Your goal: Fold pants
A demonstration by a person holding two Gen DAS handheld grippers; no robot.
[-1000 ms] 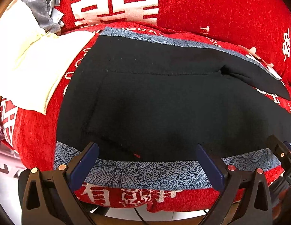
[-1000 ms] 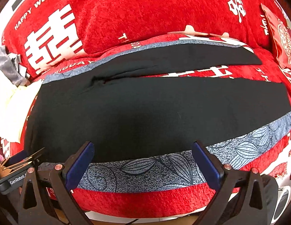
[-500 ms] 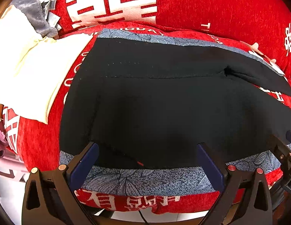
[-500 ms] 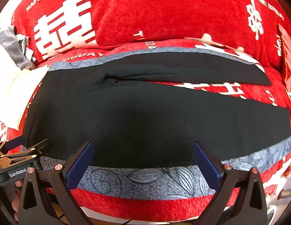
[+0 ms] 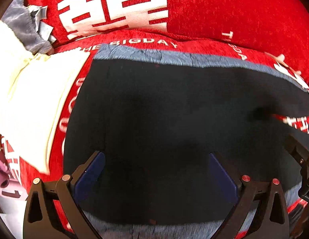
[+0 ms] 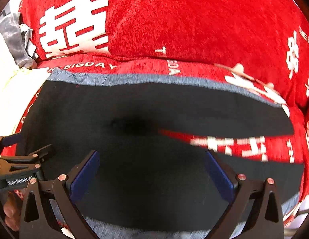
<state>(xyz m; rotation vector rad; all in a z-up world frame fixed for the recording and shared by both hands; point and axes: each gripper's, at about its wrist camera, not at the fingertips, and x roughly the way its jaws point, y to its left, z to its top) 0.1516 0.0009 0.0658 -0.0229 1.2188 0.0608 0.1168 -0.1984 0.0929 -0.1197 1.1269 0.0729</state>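
Black pants (image 5: pixel 174 123) lie flat across the red sofa cover (image 6: pixel 194 29), waistband toward its left edge, legs split toward the right. My left gripper (image 5: pixel 156 171) and right gripper (image 6: pixel 152 169) hover wide over the near hem, empty. I judge no fold begun; next, pinch the near edge.

Both views motion-blurred. Black pants (image 5: pixel 174 119) read as one dark mass in left wrist view: seams, pockets, waistband not resolvable; right side runs out of frame. In right wrist view the pants (image 6: pixel 154 169) show a smeared dark patch at the crotch, near leg end cut by the right edge. Grey patterned cloth (image 5: pixel 154 229) under the pants mostly covered, print blurred. Cream garment (image 5: pixel 35 99) clipped at left edge. Right gripper only partly visible at the left wrist view's right edge.
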